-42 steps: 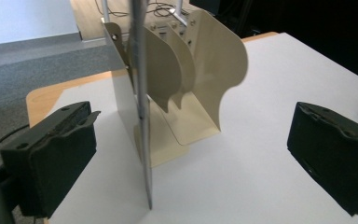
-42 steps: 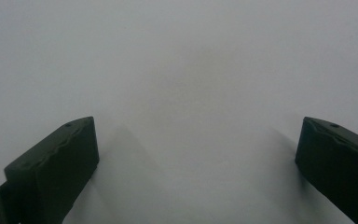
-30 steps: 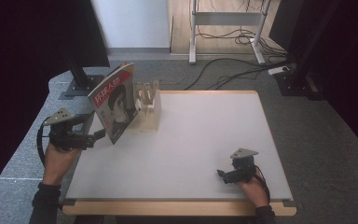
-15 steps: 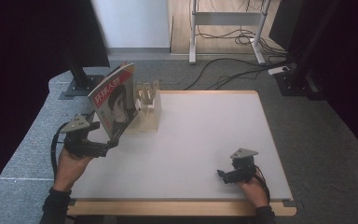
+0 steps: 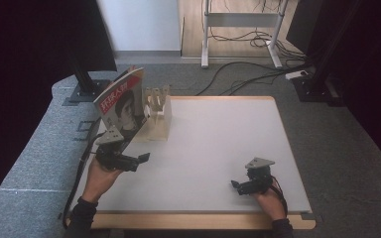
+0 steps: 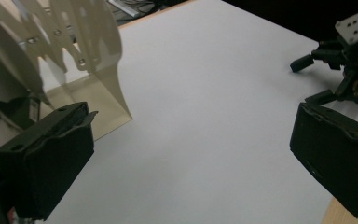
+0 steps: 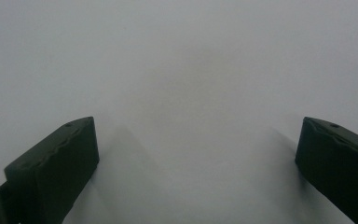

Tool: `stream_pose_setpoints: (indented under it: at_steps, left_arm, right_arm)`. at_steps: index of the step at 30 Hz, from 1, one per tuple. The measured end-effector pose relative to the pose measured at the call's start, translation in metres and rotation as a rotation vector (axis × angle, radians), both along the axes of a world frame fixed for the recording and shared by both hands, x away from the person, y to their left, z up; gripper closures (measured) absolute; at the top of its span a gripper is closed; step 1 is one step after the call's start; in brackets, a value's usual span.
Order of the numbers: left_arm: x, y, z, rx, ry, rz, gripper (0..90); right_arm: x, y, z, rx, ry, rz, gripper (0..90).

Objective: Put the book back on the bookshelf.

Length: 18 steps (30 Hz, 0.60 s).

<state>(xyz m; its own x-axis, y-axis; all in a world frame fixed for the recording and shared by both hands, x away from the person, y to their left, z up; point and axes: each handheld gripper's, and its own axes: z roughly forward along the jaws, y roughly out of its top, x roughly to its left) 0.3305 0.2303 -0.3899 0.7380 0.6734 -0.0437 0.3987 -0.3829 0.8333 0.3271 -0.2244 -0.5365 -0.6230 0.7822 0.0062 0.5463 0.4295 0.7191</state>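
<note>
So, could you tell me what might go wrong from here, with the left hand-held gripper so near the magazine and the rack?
1. The magazine stands tilted against the beige rack; a nudge from the open left hand-held gripper could tip it over.
2. The rack looks light, so pushing on it may slide it across the table.
3. The right hand-held gripper rests near the table's front edge, far off, so it probably could not steady anything quickly.

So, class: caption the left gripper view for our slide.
Open left gripper over white table, beside beige slotted wooden rack.
</note>
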Motion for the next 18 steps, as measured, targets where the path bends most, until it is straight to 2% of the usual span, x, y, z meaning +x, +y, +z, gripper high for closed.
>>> stream_pose_setpoints:
  at_steps: [6,7,13,18]
  left_arm:
    - [0.003,-0.014,-0.021,0.014,0.024,-0.020,0.0]
    - [0.003,-0.016,-0.028,0.005,0.025,-0.023,0.0]
    - [0.004,-0.020,-0.044,0.016,0.046,-0.031,0.0]
    - [0.004,-0.020,-0.056,0.008,0.066,-0.034,0.0]
  right_arm:
    - [0.000,0.000,0.000,0.000,0.000,0.000,0.0]
    - [0.000,0.000,0.000,0.000,0.001,-0.001,0.0]
    - [0.000,0.000,0.000,0.000,0.001,-0.001,0.0]
    - [0.000,0.000,0.000,0.000,0.001,0.000,0.0]
